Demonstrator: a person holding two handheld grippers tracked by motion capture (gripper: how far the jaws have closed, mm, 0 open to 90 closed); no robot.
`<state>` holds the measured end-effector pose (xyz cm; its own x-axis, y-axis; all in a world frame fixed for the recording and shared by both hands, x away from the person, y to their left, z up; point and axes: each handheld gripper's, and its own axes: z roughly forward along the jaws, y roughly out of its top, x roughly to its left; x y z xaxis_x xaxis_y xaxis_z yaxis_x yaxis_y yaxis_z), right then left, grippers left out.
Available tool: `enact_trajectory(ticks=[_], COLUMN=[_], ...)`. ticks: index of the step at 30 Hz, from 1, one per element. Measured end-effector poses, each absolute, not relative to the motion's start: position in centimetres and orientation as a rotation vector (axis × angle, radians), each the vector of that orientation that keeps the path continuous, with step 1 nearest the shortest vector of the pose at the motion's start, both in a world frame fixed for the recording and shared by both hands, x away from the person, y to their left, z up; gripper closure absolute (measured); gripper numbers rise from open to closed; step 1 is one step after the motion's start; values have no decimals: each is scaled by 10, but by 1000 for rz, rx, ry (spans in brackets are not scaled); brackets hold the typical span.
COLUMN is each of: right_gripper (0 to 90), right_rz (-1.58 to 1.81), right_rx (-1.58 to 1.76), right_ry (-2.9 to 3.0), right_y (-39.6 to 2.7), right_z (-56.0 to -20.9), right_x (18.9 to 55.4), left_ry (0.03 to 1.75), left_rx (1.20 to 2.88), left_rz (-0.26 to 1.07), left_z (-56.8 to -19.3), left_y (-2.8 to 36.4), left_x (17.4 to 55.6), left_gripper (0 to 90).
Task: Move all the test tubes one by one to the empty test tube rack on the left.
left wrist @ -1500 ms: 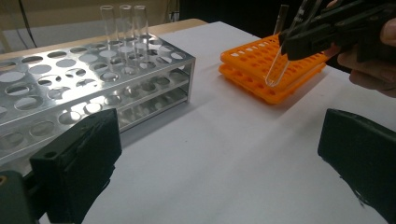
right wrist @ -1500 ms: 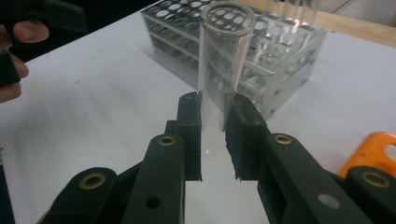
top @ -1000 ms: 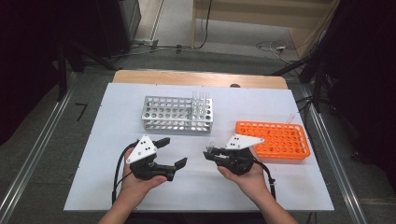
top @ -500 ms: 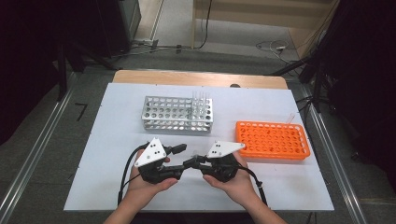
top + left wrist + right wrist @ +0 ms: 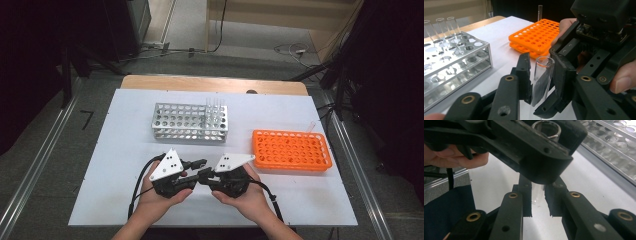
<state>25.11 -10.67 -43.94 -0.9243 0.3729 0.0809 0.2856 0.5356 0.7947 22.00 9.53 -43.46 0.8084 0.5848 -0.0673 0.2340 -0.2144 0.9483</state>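
A clear glass test tube [image 5: 542, 72] stands upright between the jaws of both grippers, which meet tip to tip at the table's front middle. My left gripper [image 5: 196, 171] has just been closing, and its pads now press on the tube near its open rim [image 5: 548, 128]. In the left gripper view its jaws [image 5: 541, 82] flank the tube on both sides. My right gripper [image 5: 206, 176] is shut on the tube's lower part [image 5: 537, 192], just under the left gripper's jaws. A hand holds each gripper.
A metal tube rack [image 5: 190, 121] stands at the back middle with three glass tubes [image 5: 215, 107] in its right end. An orange rack [image 5: 291, 150] lies to the right, with one tube [image 5: 310, 127] at its far corner. The white table top [image 5: 115, 150] ends just behind the hands.
The two grippers have come together from a hand's width apart. The left jaws, wide open a second ago, have closed around the tube that the right gripper holds.
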Motion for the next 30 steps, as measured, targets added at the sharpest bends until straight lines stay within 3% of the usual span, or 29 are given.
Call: enact_trajectory(ticks=[12, 14, 24, 30], right_gripper=[721, 633, 21, 0], right_rz=[1364, 1367, 1343, 1404], right_rx=[584, 594, 675, 731], right_ry=[2653, 2639, 2550, 2485], right_y=[-108, -109, -136, -169], right_z=[-440, -440, -438, -436], right_x=[252, 252, 252, 257], left_ry=[626, 636, 688, 720], left_rx=[1795, 1783, 1752, 1740], left_rz=[404, 402, 403, 417], left_z=[-434, -433, -427, -424], left_y=[96, 98, 107, 113], left_x=[219, 221, 232, 244], left_gripper=[758, 758, 758, 758])
